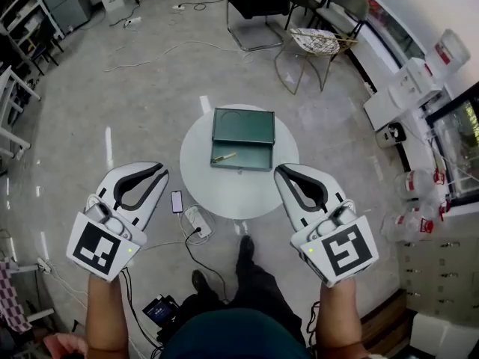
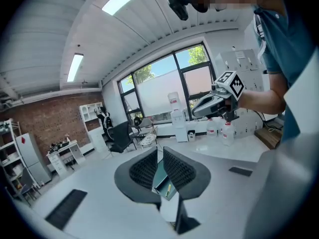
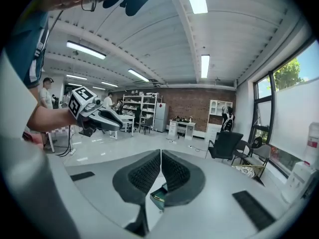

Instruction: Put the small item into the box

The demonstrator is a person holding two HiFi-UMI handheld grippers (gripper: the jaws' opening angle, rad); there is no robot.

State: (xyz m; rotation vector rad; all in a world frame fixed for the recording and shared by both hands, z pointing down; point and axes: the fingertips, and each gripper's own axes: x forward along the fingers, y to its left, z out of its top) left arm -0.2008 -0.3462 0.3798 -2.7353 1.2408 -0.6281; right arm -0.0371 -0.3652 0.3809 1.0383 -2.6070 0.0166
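A dark green box [image 1: 243, 137] lies open on a round white table [image 1: 202, 163]. A small yellowish item [image 1: 224, 157] rests in its front half. Both grippers hang in the air on the near side of the table, well short of the box. My left gripper [image 1: 159, 173] is shut and holds nothing, and the same goes for my right gripper [image 1: 281, 173]. In the left gripper view the left gripper [image 2: 160, 149] points towards the box [image 2: 160, 178] and the item [image 2: 168, 188]. In the right gripper view the right gripper [image 3: 160, 152] frames the box [image 3: 155, 195] below its tips.
On the floor by the table lie a phone [image 1: 177, 201], a power strip [image 1: 198, 221] and cables. Two chairs [image 1: 258, 13] [image 1: 314, 47] stand beyond the table. Water jugs [image 1: 419, 193] and cabinets line the right side. The person's shoe [image 1: 245, 247] is near the table's base.
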